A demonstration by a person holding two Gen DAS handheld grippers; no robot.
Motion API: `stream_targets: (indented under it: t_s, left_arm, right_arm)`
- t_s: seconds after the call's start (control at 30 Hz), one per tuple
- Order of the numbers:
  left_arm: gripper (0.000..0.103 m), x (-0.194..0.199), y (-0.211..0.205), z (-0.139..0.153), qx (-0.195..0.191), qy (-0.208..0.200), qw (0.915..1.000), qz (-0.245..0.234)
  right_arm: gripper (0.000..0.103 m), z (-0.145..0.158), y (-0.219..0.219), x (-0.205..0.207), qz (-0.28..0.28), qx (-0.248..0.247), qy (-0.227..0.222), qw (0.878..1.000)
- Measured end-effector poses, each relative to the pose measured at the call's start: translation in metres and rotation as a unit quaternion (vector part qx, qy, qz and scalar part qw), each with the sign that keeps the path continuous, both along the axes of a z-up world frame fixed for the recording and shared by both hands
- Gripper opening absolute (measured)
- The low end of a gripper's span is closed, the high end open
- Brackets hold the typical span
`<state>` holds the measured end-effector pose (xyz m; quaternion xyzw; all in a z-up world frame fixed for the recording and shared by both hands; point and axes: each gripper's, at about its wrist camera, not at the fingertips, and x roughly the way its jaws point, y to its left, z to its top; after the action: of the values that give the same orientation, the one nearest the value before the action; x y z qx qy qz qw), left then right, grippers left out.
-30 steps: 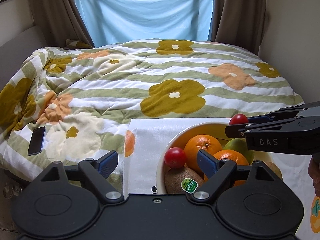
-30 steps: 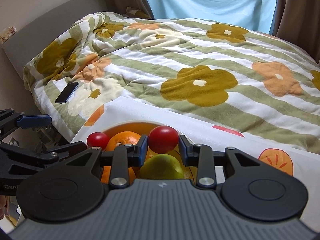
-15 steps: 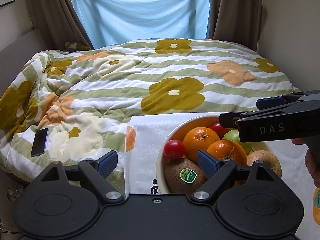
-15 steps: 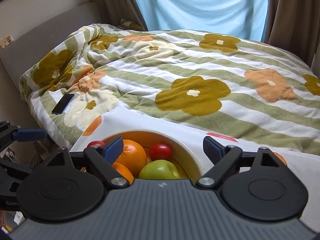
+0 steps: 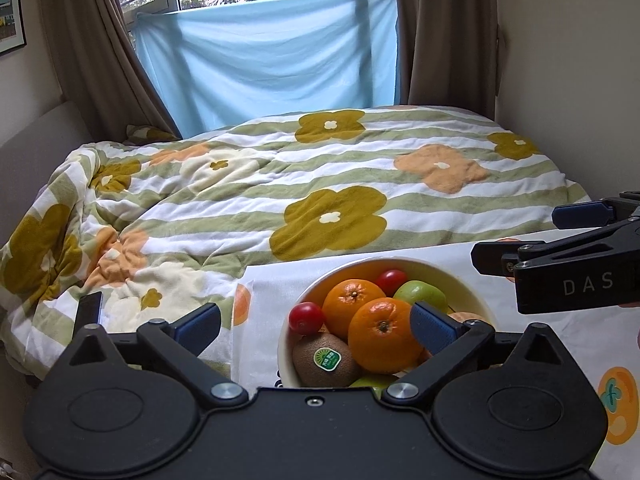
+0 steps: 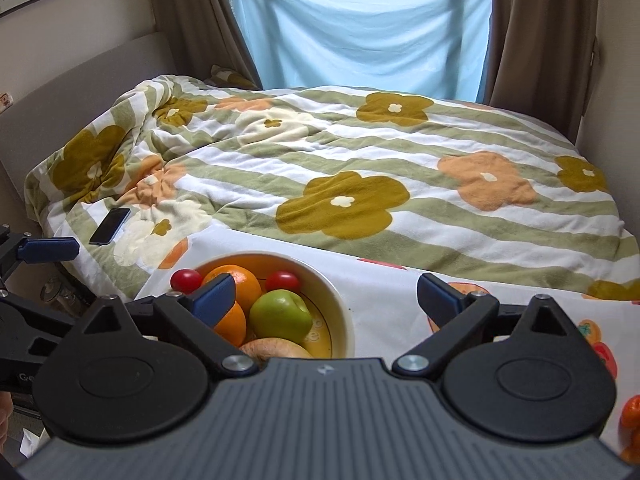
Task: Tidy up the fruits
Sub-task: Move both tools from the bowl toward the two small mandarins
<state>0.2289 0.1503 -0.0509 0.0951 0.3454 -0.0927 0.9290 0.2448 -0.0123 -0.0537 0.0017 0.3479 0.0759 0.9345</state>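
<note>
A cream bowl (image 5: 460,280) sits on a white fruit-print cloth (image 5: 272,284) on the bed. It holds two oranges (image 5: 380,334), two red tomatoes (image 5: 306,317), a green apple (image 5: 420,293) and a kiwi with a sticker (image 5: 326,364). My left gripper (image 5: 316,326) is open and empty just above the bowl's near side. My right gripper (image 6: 326,296) is open and empty, raised over the bowl (image 6: 340,304), which shows the apple (image 6: 280,315) and a tomato (image 6: 282,281). The right gripper also shows in the left wrist view (image 5: 520,236).
A striped flower blanket (image 5: 328,184) covers the bed. A dark phone (image 6: 110,226) lies on it at the left. Curtains and a blue sheet (image 5: 264,56) hang behind. Another orange (image 6: 630,412) lies at the far right edge.
My right gripper opened and let a red tomato drop into the bowl, then drew back and up. Both grippers have pulled away from the bowl.
</note>
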Motion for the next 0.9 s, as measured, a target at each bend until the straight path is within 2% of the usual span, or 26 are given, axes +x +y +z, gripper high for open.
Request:
stream_targets:
  t_s: [0.27, 0.47, 0.77, 0.9]
  left_arm:
    - [0.103, -0.039, -0.043, 0.017, -0.008, -0.010, 0.9990, -0.042]
    - [0.103, -0.068, -0.089, 0.027, -0.011, -0.013, 0.9972, -0.073]
    - [0.103, -0.089, -0.175, 0.030, -0.020, -0.011, 0.9918, -0.126]
    - [0.103, -0.089, -0.215, 0.026, -0.024, -0.007, 0.9874, -0.156]
  right_arm:
    - [0.103, 0.019, -0.060, -0.060, -0.056, 0.005, -0.002, 0.998]
    - [0.103, 0.026, -0.120, -0.104, -0.091, 0.012, 0.001, 0.996]
    - [0.103, 0.031, -0.218, -0.148, -0.112, -0.002, 0.003, 0.994]
    - [0.103, 0.025, -0.259, -0.157, -0.108, -0.029, 0.011, 0.994]
